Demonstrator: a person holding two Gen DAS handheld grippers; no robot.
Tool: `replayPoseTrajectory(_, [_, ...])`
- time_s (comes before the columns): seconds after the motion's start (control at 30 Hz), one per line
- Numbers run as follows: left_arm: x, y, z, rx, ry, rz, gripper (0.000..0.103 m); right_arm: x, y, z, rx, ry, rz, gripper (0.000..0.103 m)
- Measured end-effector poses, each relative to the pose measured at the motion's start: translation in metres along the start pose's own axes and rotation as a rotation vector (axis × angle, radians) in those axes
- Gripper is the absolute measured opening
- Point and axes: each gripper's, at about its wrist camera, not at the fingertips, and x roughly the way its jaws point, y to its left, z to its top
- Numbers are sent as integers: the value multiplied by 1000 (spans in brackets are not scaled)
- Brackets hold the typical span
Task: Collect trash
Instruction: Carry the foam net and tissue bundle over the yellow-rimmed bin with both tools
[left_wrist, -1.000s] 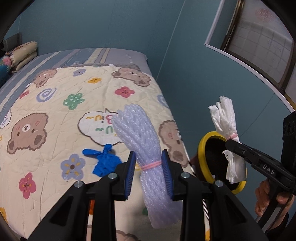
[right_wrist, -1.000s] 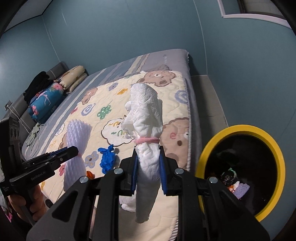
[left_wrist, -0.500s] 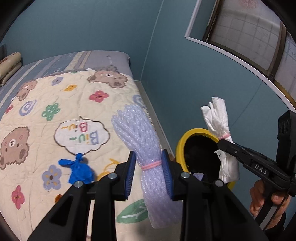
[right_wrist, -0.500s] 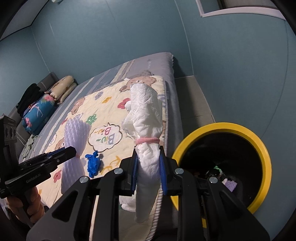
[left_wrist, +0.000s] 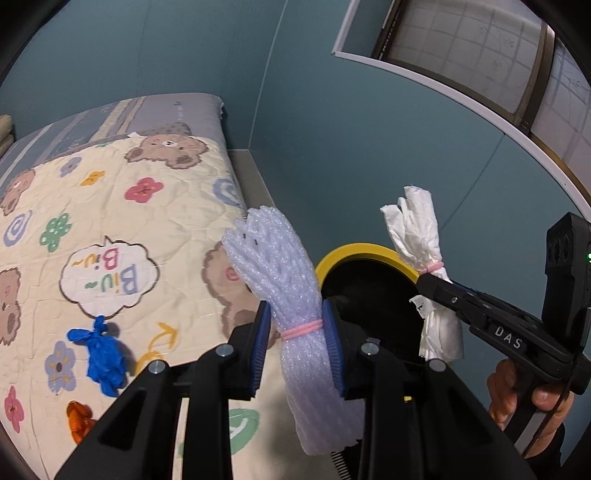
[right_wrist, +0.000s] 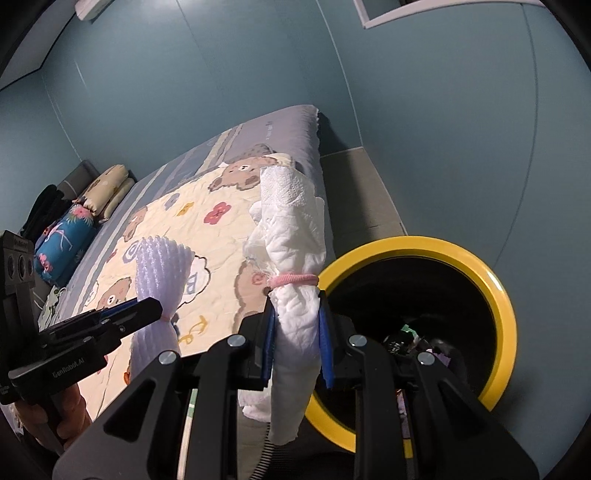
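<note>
Both jaws pinching: left gripper (left_wrist: 295, 345) foam bundle (left_wrist: 284, 280), right gripper (right_wrist: 295, 345) tissue bundle (right_wrist: 291, 258); blue glove (left_wrist: 101, 354) only left view.

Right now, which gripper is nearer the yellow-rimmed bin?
Right. The right gripper holds its tissue bundle beside the bin rim; the left gripper sits back at the bed edge.

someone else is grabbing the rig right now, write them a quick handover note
Left gripper: shut on the foam netting bundle, held above the bed edge next to the bin.
Right gripper: shut on the white tissue bundle, held beside the rim of the yellow-rimmed bin.
Done: both bundles are picked up; some trash already lies in the bin.
Left: drop both bundles into the bin, then collect the blue glove and the small orange piece from the bear quilt.
</note>
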Motion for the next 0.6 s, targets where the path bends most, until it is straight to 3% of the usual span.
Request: replayPoseTrajectory(0.6, [67,-55,4,60,89,-86,27,25,-71,-4,100,29,-49,20])
